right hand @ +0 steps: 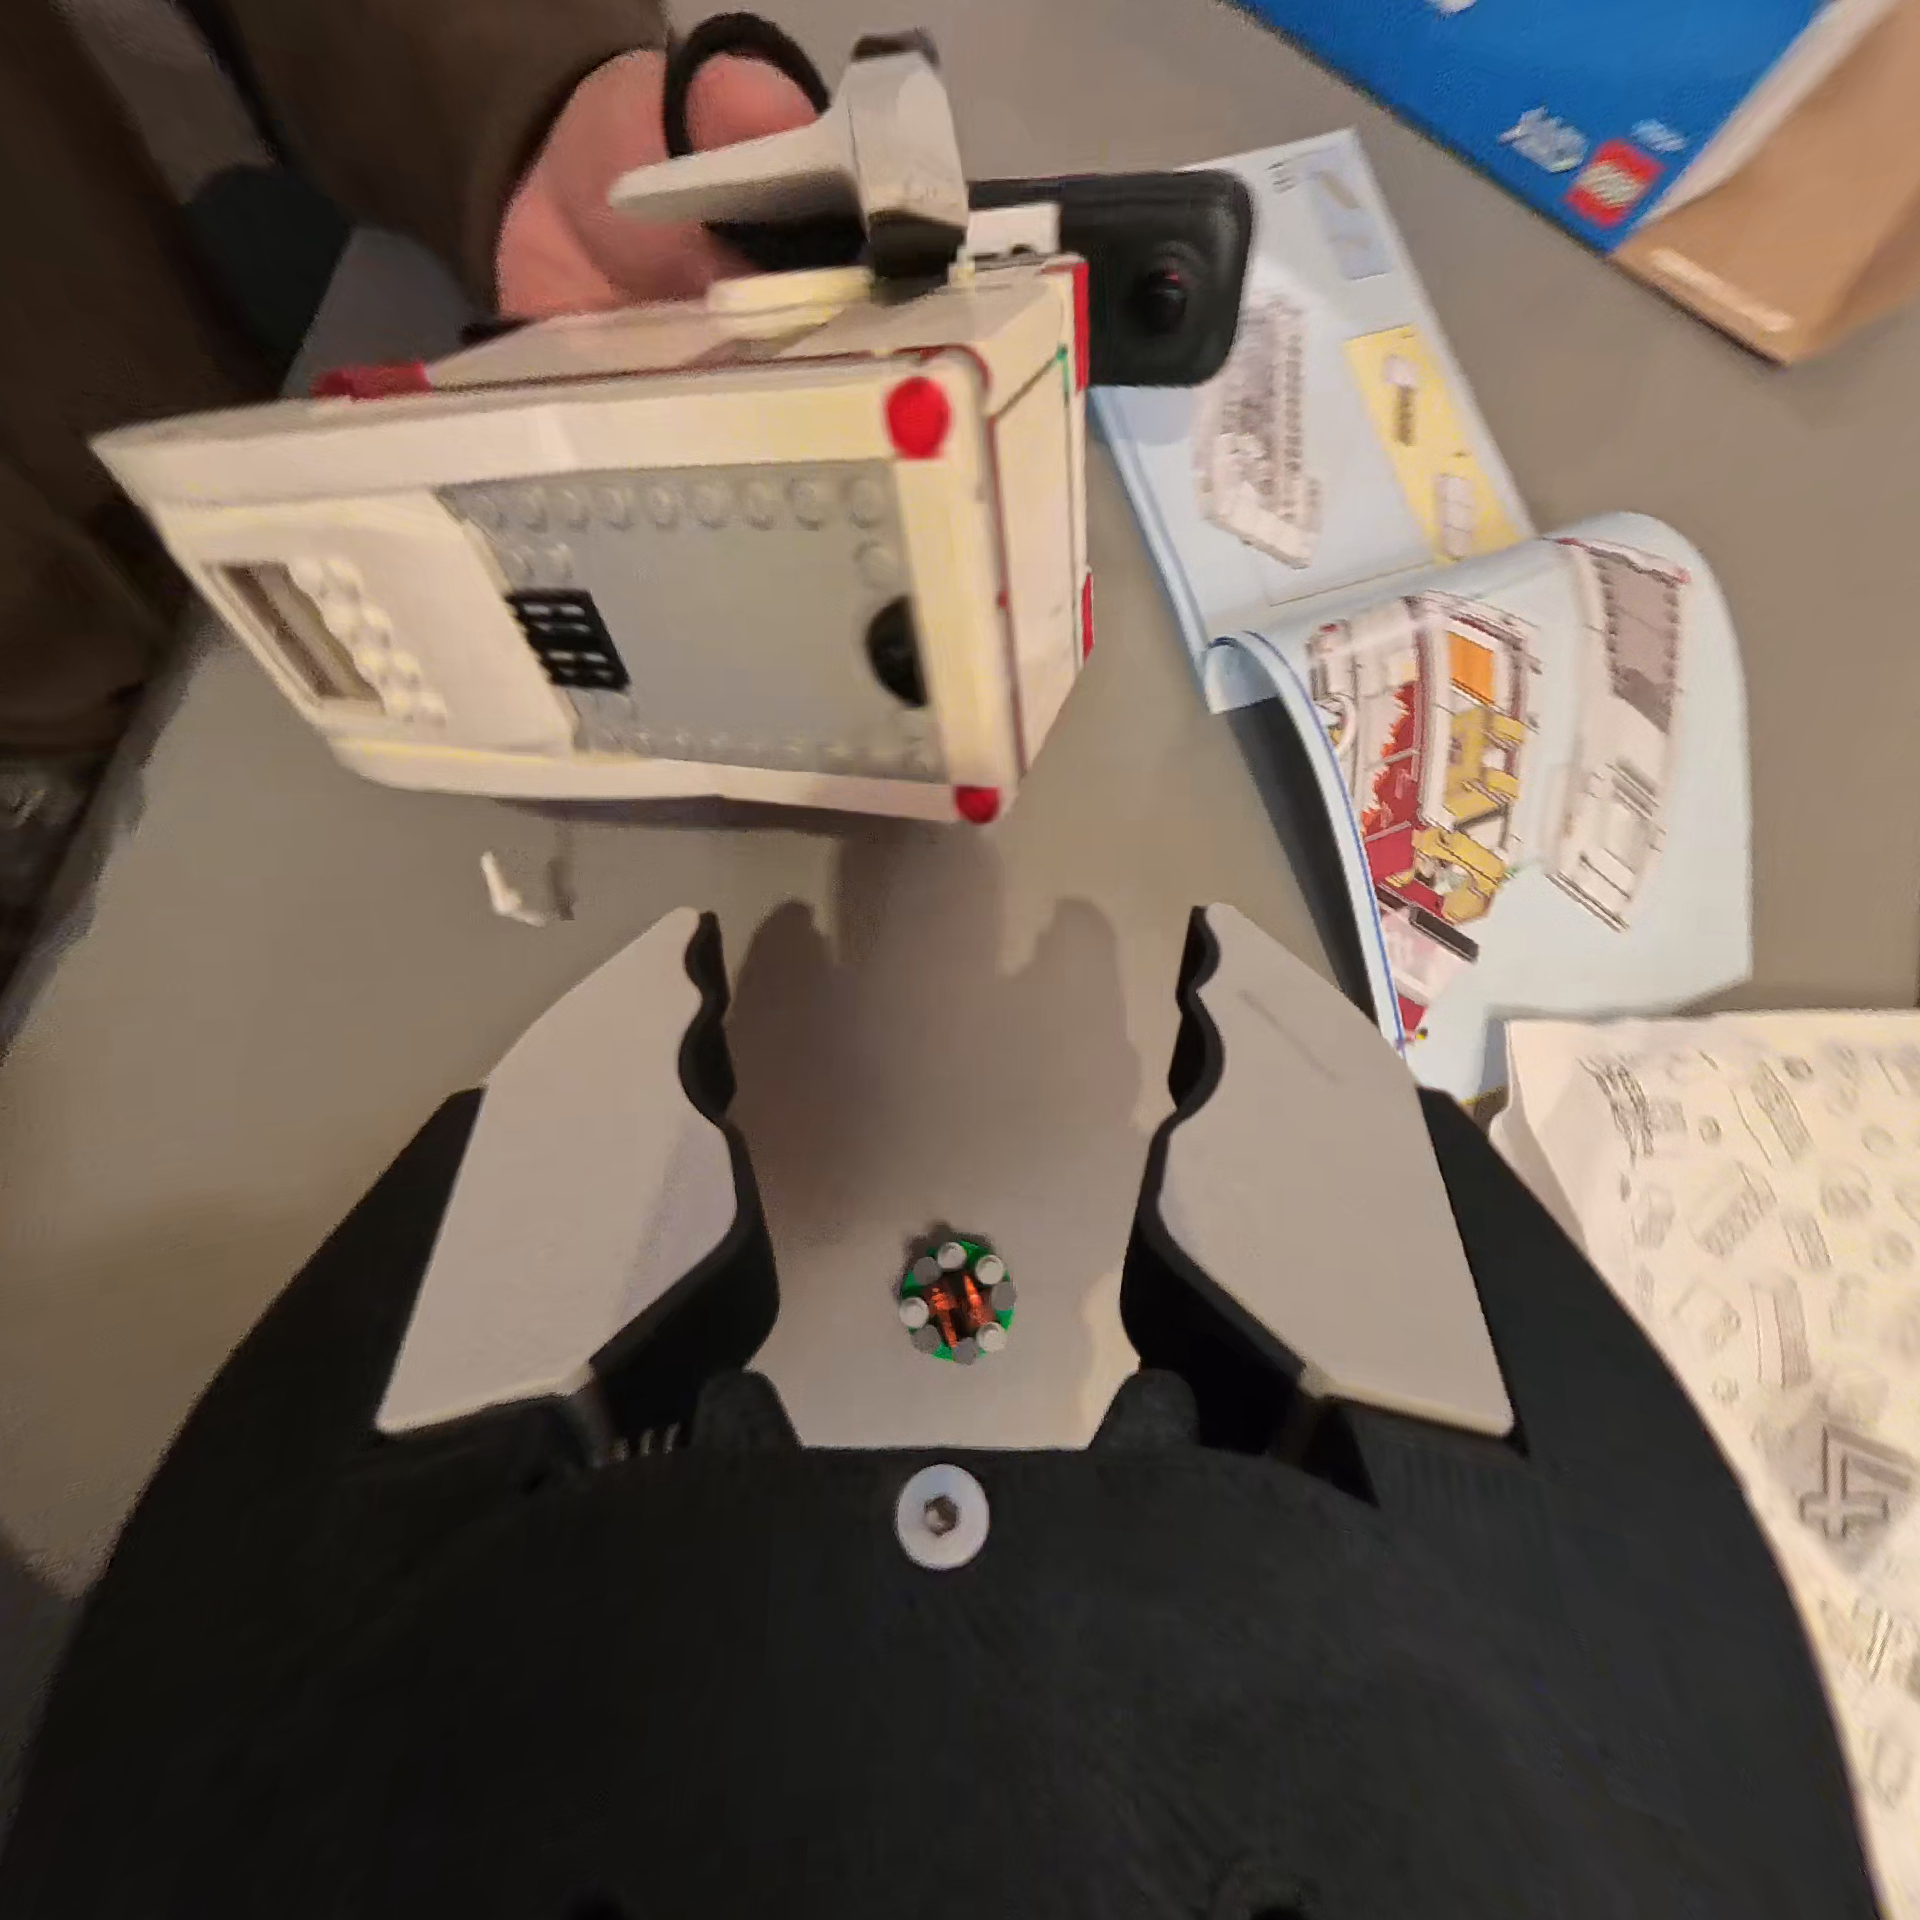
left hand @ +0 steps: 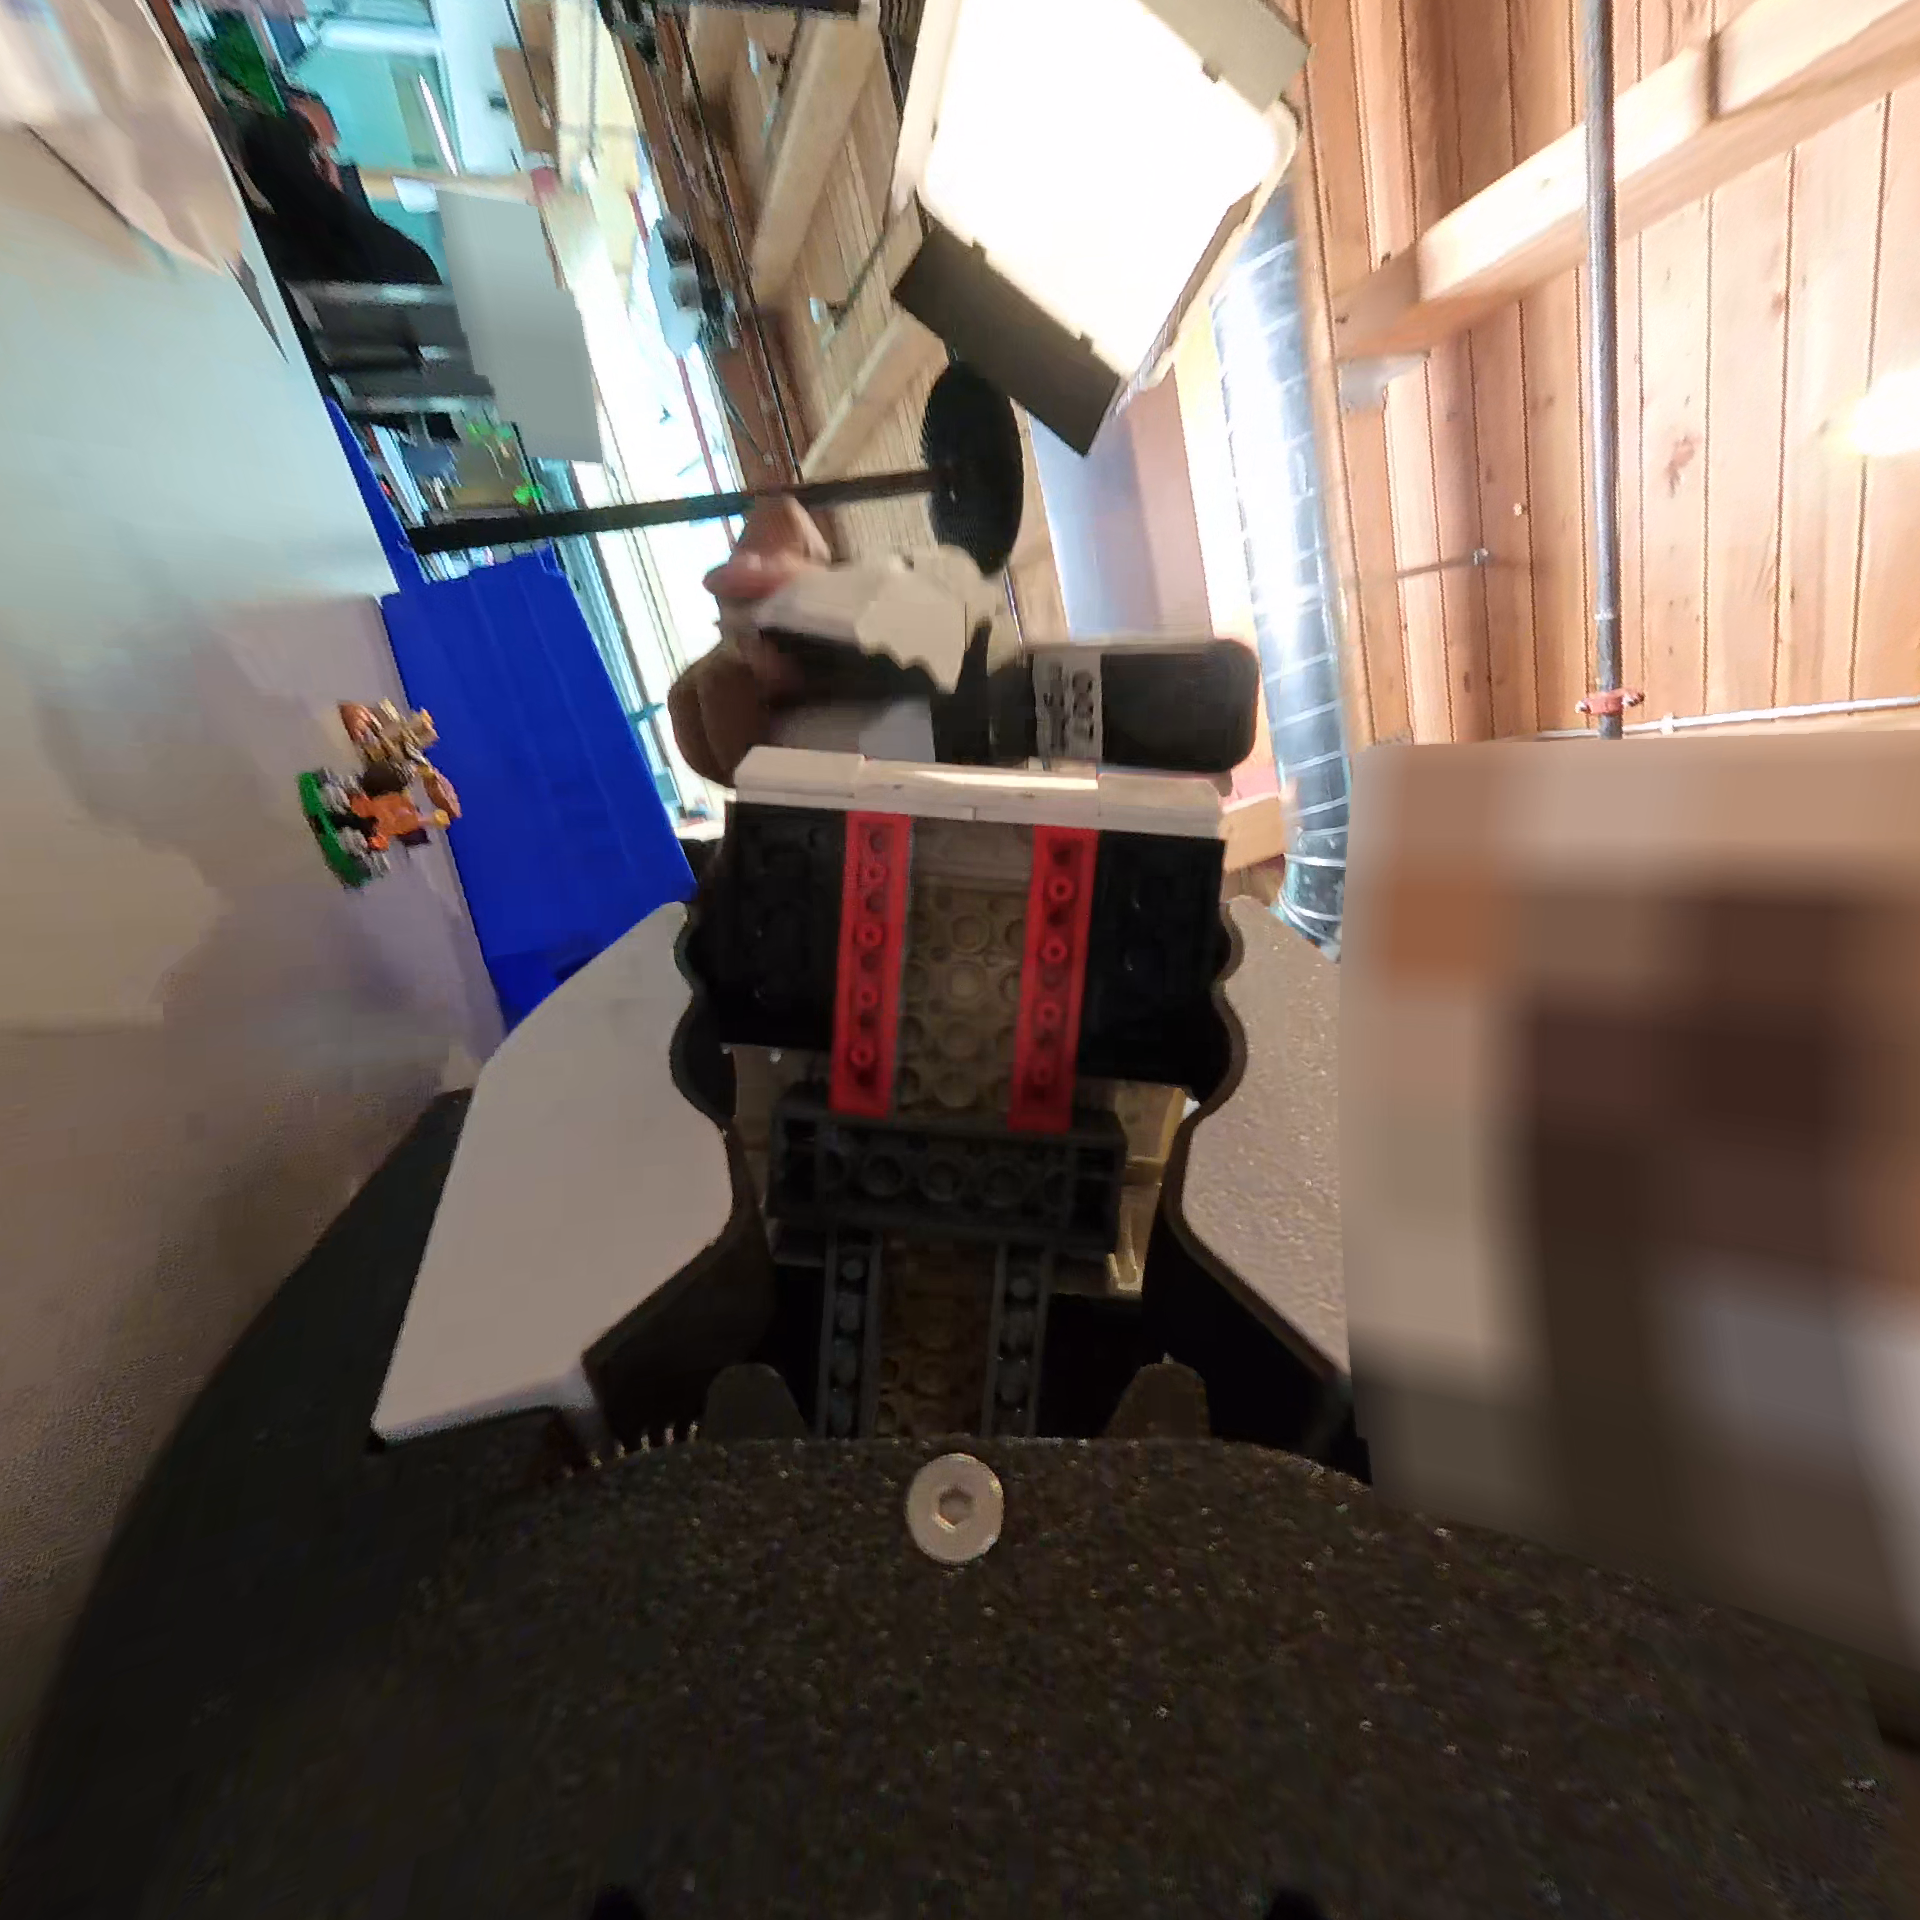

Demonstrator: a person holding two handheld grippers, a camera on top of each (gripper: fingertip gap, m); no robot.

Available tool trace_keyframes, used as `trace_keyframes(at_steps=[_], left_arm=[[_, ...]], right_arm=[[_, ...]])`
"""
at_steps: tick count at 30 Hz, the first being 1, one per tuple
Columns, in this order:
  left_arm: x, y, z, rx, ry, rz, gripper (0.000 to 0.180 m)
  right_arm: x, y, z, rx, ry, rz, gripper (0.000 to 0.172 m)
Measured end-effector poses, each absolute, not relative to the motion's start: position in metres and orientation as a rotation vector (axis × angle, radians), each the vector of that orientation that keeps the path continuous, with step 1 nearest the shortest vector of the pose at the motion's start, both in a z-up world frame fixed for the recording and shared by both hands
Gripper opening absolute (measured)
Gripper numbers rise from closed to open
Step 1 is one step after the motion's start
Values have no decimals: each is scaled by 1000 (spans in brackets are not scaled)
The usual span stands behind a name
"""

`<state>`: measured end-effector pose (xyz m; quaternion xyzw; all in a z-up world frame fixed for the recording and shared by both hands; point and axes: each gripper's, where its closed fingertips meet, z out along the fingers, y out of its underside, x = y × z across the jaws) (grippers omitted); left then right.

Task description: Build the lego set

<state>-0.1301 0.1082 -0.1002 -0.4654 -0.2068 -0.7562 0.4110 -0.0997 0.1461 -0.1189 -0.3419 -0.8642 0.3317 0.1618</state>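
Observation:
My left gripper point(left hand: 956, 925) is shut on a brick-built vehicle point(left hand: 966, 935). Its pads press the black sides of the underside, which has two red strips and a tan middle. The right wrist view shows the same vehicle point(right hand: 623, 592) as a white body with red corner studs, held in the air above the grey table point(right hand: 260, 1039). My right gripper point(right hand: 951, 925) is open and empty above the table, just in front of the vehicle. A small round green base with an orange figure point(right hand: 956, 1304) stands on the table below its jaws, untouched. It also shows in the left wrist view point(left hand: 374, 795).
An open instruction booklet point(right hand: 1507, 727) lies to the right, with a printed white paper bag point(right hand: 1766, 1299) nearer and a blue box point(right hand: 1558, 104) at the far right. A small white piece point(right hand: 525, 883) lies on the table. A person's hand point(right hand: 603, 229) holds the left gripper. One gripper's finger ends stand about 6 cm off the other's.

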Motion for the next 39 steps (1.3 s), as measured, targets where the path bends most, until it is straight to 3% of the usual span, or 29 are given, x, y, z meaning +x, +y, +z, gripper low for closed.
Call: trace_keyframes(at_steps=[9, 13, 30, 39], left_arm=[[-164, 130, -115, -1091, -846, -1641, 89], [-173, 136, -117, -990, -968, -1579, 89], [-168, 135, -119, -758, -1116, -1476, 89], [-171, 130, -120, -718, -1131, -1411, 89]], right_arm=[[-61, 96, -129, -1018, -1964, 1121, 85], [-60, 91, -132, -975, -1828, 985, 89], [-67, 83, -128, -849, -1865, 775, 118], [-69, 88, -135, -795, -1920, 649, 116]])
